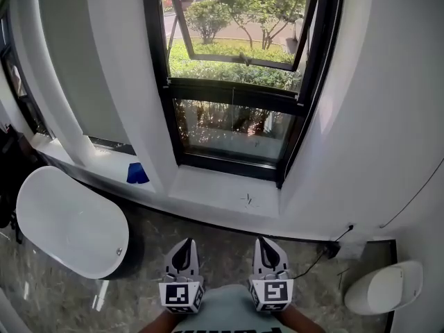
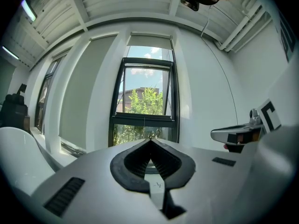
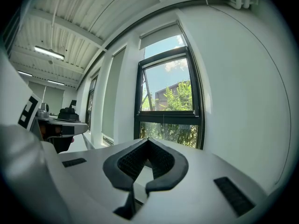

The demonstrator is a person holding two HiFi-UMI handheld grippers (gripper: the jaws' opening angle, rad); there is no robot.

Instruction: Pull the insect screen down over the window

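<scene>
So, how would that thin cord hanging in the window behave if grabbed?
The cord looks very thin and hangs straight, so it is probably limp and light. A nudge would likely set it swinging. Being so fine, it may slip out of a loose pinch.

A black-framed window is seen above a white sill, its upper sash tilted outward towards greenery. The left gripper and right gripper are held side by side well short of the sill, jaws together and pointed at the window. A white bathtub is seen at the left.
</scene>
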